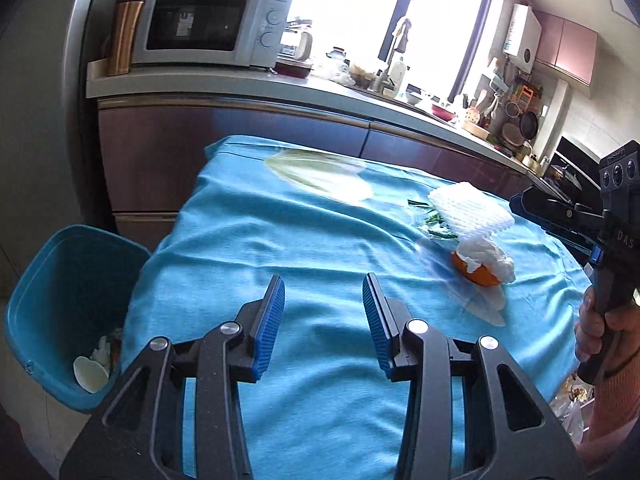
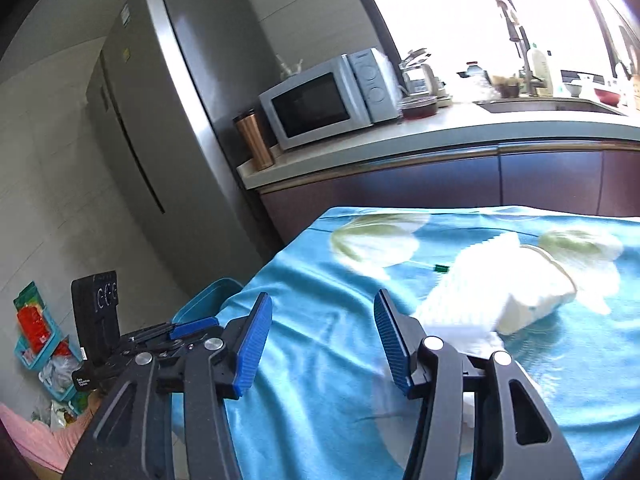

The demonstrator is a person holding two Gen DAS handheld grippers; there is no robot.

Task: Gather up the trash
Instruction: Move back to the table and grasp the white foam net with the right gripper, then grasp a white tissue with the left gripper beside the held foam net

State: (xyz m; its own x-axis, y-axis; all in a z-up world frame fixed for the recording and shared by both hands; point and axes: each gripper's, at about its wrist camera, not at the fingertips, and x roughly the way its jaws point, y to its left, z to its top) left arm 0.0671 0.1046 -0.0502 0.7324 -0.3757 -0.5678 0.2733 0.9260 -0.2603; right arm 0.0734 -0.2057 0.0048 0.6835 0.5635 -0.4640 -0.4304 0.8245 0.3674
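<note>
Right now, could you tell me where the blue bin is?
In the left wrist view, the blue bin stands on the floor at the table's left edge, below the microwave.

"DAS" on right hand-held gripper (image 1: 532, 206)

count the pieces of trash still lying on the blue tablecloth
3 kinds visible: a white foam net, an orange peel with crumpled tissue just below it, and green scraps at the net's left. More may be hidden underneath.

Home kitchen, grey microwave (image 1: 212, 26) sitting on a pale countertop (image 1: 208, 80), tall steel fridge (image 2: 160, 120) standing beside, sink tap (image 2: 516, 40) probably glaring against the window (image 1: 384, 0).
</note>
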